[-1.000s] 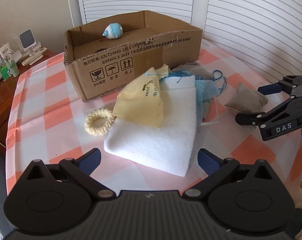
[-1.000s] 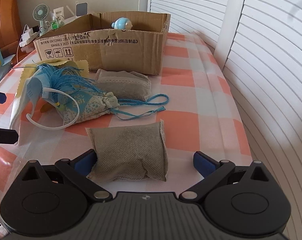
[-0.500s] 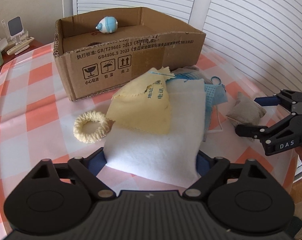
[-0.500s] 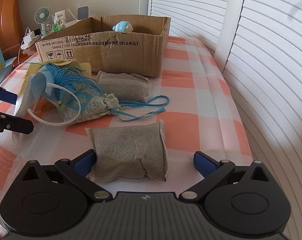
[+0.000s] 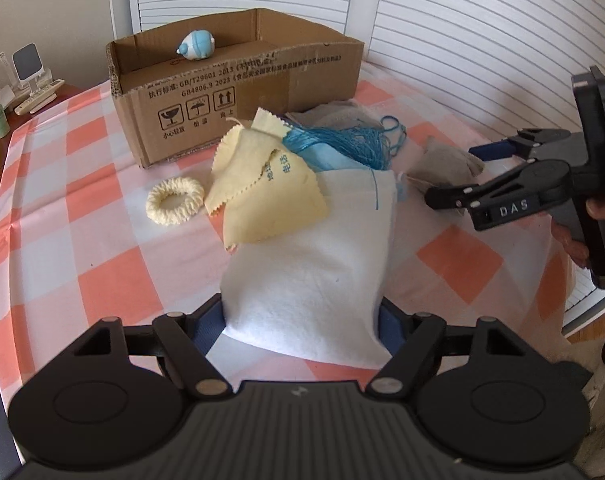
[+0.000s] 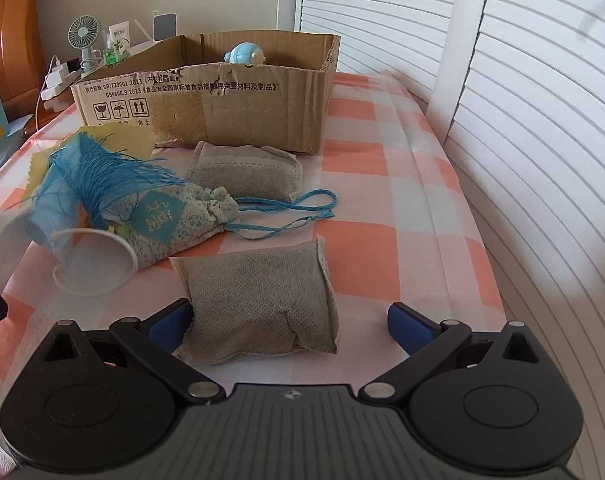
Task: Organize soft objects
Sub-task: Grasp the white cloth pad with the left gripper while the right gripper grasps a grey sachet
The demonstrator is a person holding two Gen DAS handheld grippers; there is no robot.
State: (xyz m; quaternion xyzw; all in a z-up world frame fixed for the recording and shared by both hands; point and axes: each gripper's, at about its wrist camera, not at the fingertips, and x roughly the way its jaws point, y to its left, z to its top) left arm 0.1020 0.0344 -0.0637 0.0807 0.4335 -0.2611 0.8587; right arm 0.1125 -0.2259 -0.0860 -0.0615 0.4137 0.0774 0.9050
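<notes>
Barely begun: only a blue toy (image 5: pixel 196 45) sits in the box (image 5: pixel 238 92). Left gripper (image 5: pixel 300 326) fingers are closing around the white cloth (image 5: pixel 314 264) on the counter (image 5: pixel 82 200); right gripper (image 6: pixel 288 320) straddles a grey sachet (image 6: pixel 258 304), fingers released. The rest lies loose.

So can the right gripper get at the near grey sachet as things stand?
Probably yes: the grey sachet lies uncovered between the open right gripper fingers, one finger beside its edge, with nothing on top.

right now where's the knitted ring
In the left wrist view the knitted ring lies flat on the checked tablecloth, left of the yellow cloth and just in front of the cardboard box.
</notes>
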